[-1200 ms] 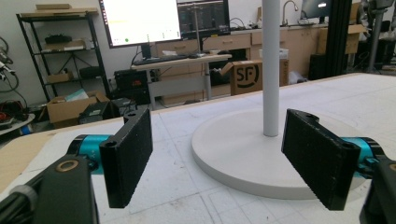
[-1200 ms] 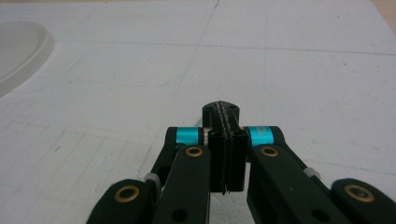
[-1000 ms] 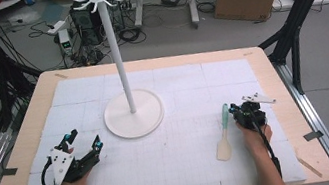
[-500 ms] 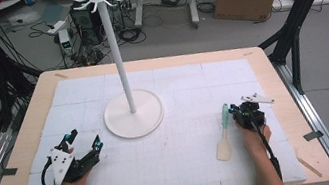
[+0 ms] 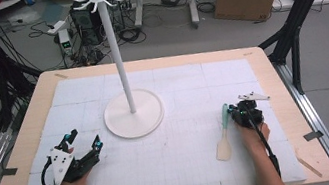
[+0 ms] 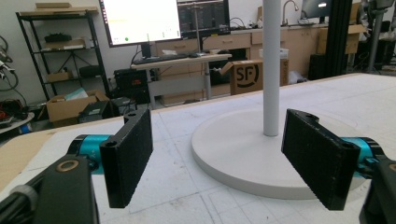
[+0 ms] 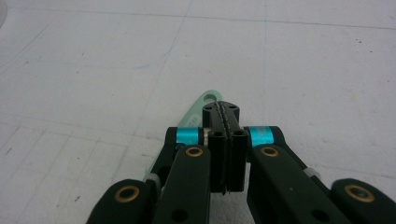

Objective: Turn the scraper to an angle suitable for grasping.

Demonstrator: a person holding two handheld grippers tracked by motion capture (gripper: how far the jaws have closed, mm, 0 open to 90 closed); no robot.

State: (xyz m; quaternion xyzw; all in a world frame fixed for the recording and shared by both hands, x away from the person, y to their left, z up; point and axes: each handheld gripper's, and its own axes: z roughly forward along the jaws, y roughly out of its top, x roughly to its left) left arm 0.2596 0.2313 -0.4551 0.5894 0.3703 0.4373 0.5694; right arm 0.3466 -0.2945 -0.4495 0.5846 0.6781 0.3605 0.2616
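left tongs (image 5: 83,141): mine, jaws wide apart, nothing in them
right tongs (image 5: 237,110): pressed together, just beside the spatula (image 5: 224,135)

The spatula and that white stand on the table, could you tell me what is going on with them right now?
A person sits at the table with a gripper in each hand. The right gripper, jaws pressed shut with nothing between them, rests beside the green handle of a spatula lying flat on the white mat. The left gripper, jaws wide open and holding nothing, points toward the white hook stand at the middle of the table. No utensil hangs on the stand's hooks yet.
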